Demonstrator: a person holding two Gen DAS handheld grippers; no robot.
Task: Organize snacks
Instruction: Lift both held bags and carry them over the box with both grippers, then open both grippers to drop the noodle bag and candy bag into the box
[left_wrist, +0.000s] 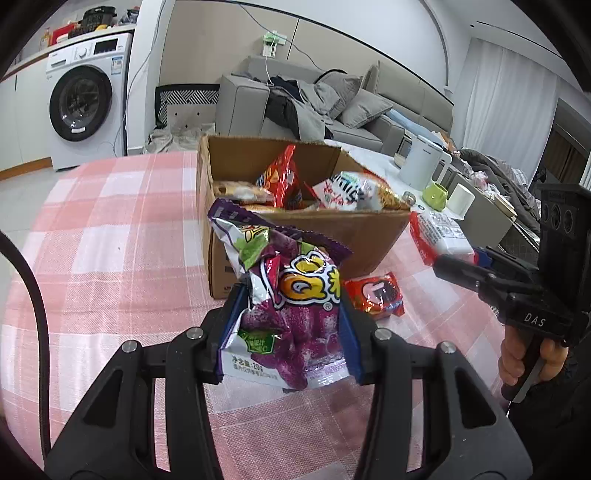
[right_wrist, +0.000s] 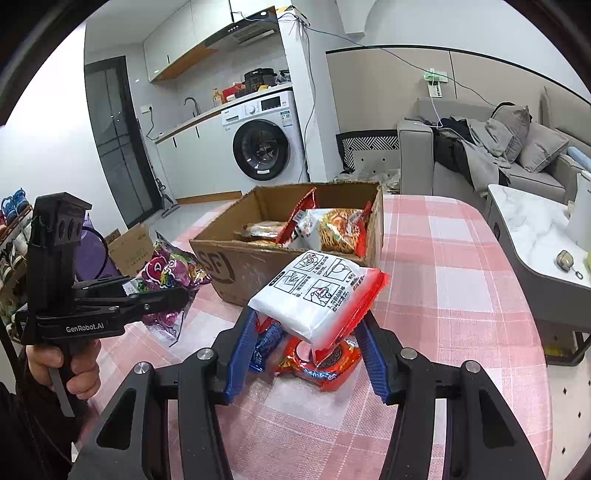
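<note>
Both grippers grip snack packets beside cardboard box (left_wrist: 295, 236)

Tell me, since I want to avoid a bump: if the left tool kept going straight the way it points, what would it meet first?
Probably the near wall of the brown cardboard box, just beyond the purple snack bag gripped in the left tool. Depth is hard to judge through the fisheye.

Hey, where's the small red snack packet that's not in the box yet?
The small red snack packet lies on the checked tablecloth just in front of the cardboard box, below the noodle pack held by the right gripper.
</note>
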